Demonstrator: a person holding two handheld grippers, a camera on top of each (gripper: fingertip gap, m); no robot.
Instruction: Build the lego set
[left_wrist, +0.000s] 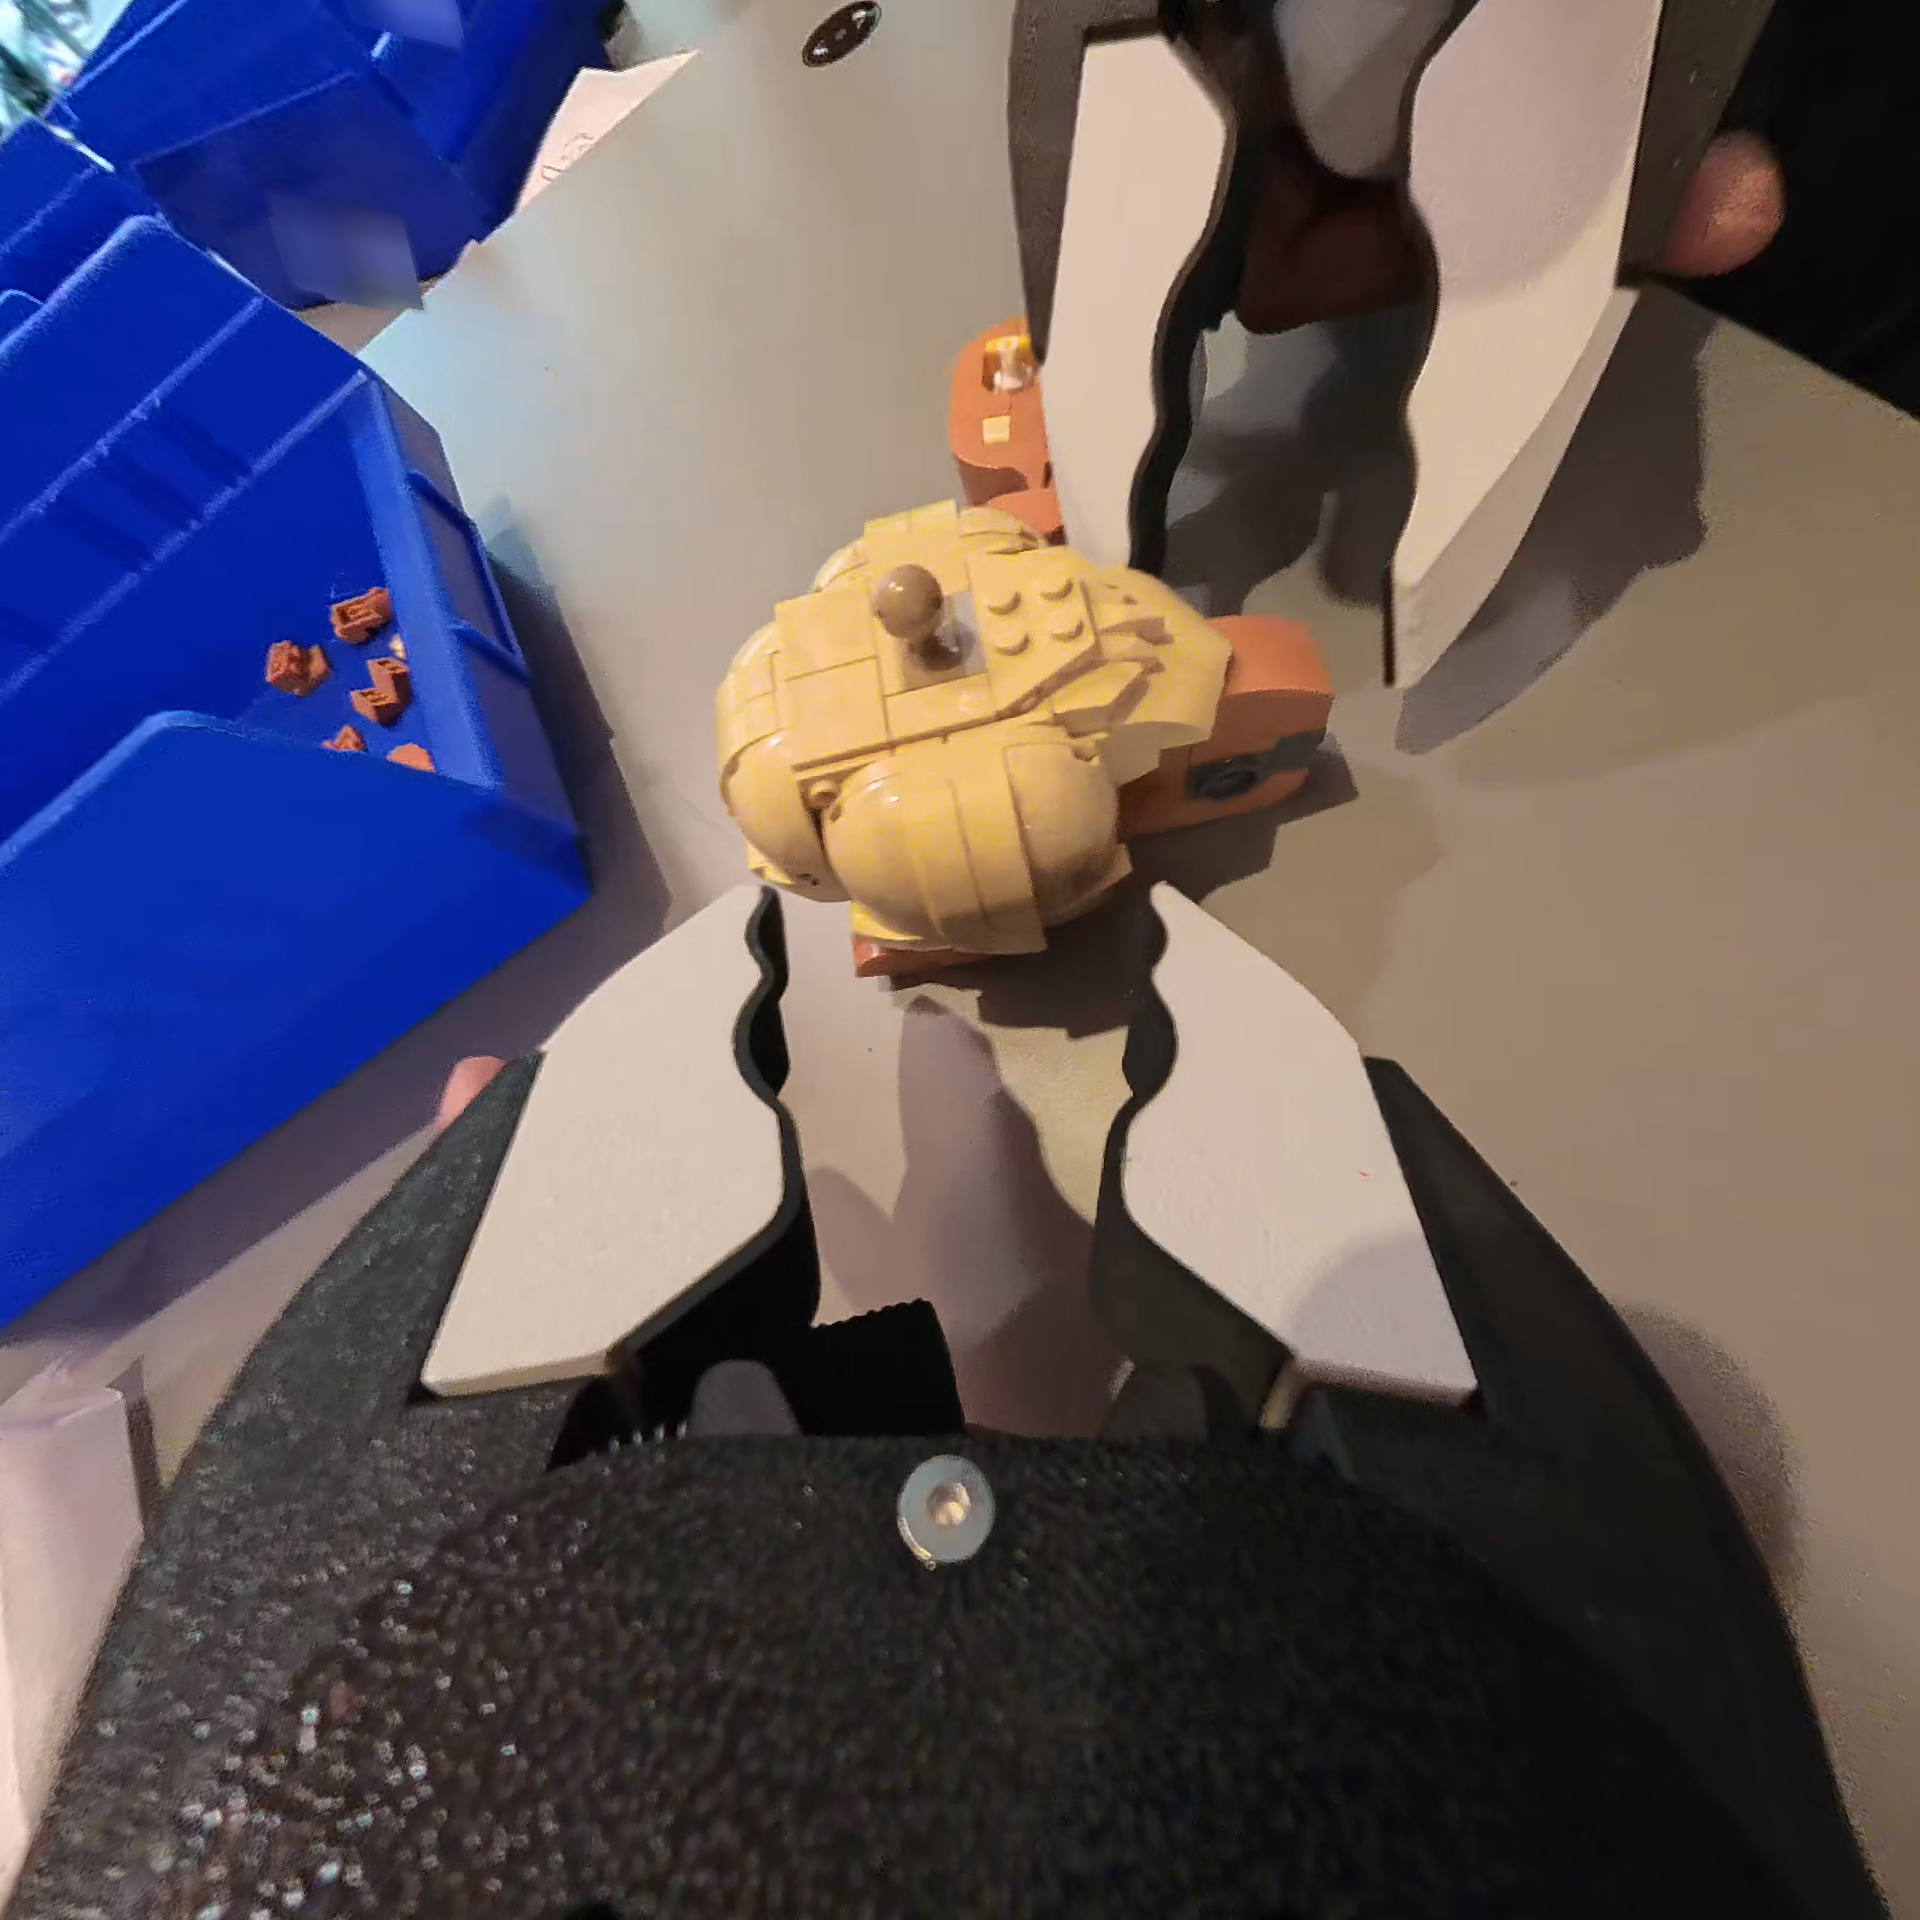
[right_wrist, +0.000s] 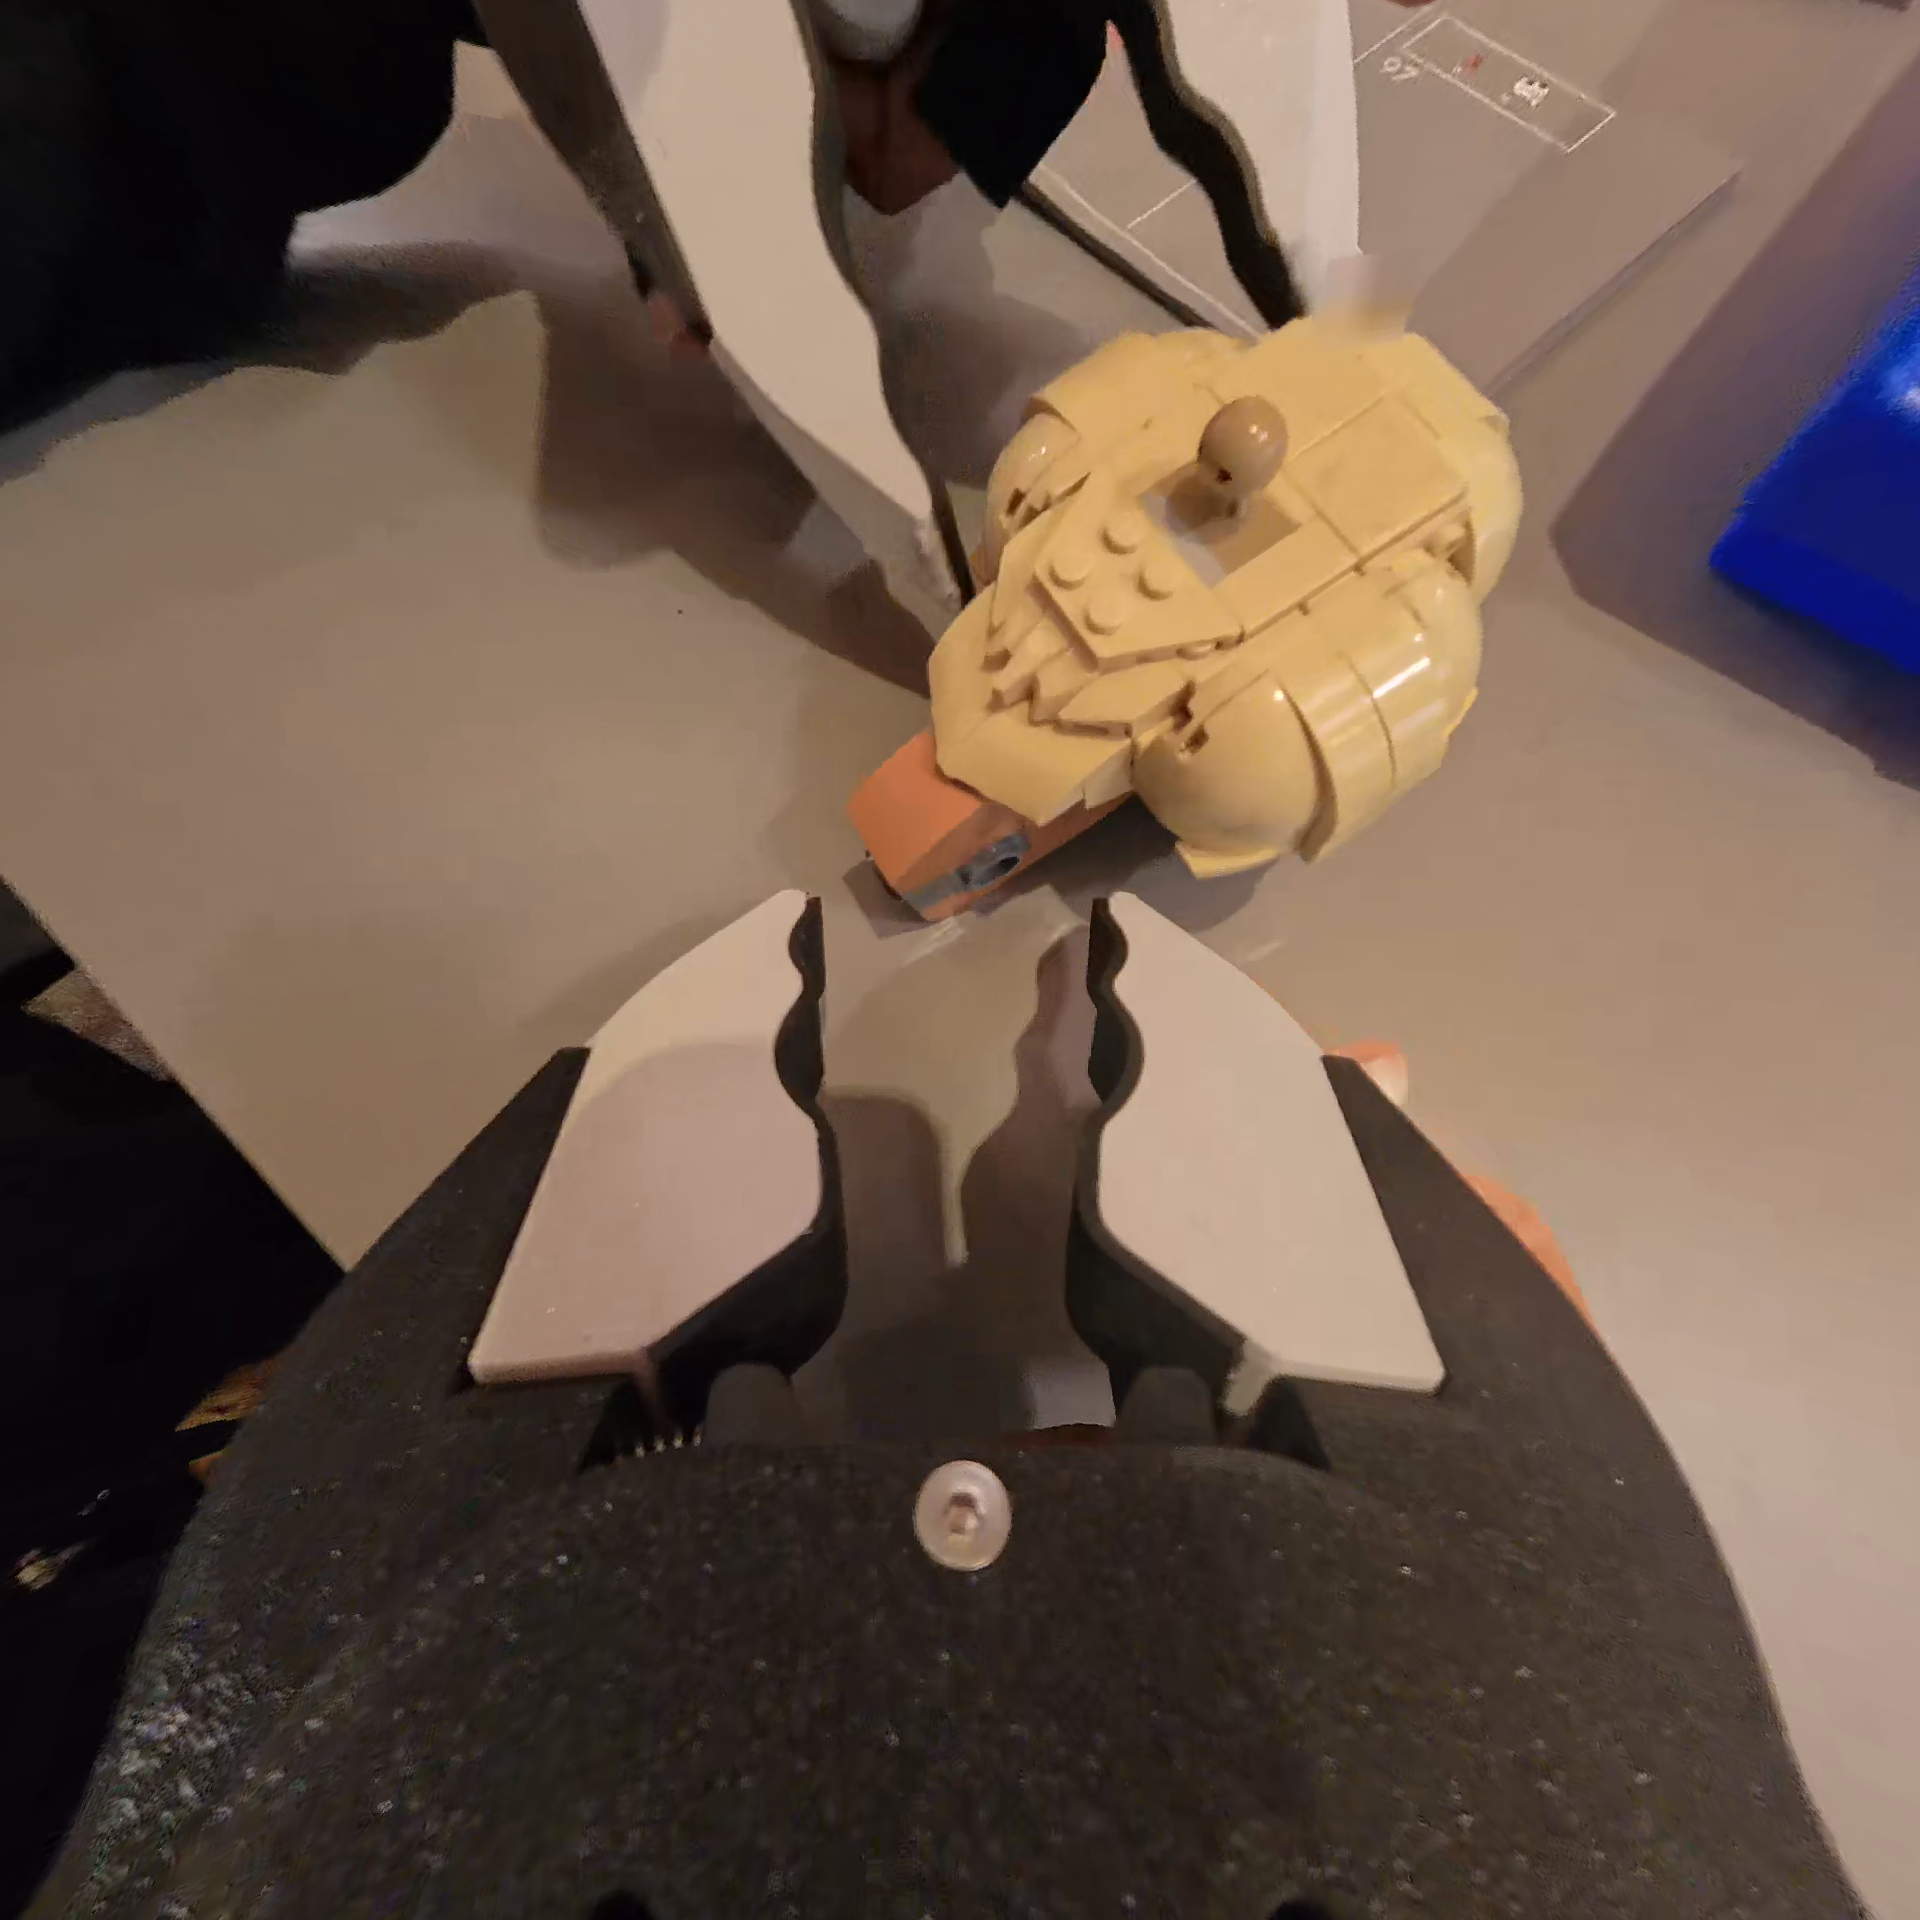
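Resting on a grey tabletop (left_wrist: 1558, 935), a tan brick-built model (left_wrist: 935, 758) with rounded domes and a small ball-topped knob (left_wrist: 910, 603) sits between two hand-held grippers, its reddish-brown base pieces (left_wrist: 1262, 717) jutting out to one side. Nearest the rounded end, the left gripper (left_wrist: 961, 909) has its jaws spread wide with nothing between them, the tips just short of the model and not touching it. Opposite, the right gripper (right_wrist: 951, 914) also has its jaws parted and bare, the tips close to the brown end piece (right_wrist: 935, 831) with its grey pin hole. Another reddish-brown brick piece (left_wrist: 997, 426) lies on the tabletop behind the model, partly hidden by the right gripper. Blue plastic bins (left_wrist: 260, 935) line the left edge of the tabletop, one holding small reddish-brown bricks (left_wrist: 353, 665). A person's fingertips (left_wrist: 1720, 203) show at the handle of the right gripper.
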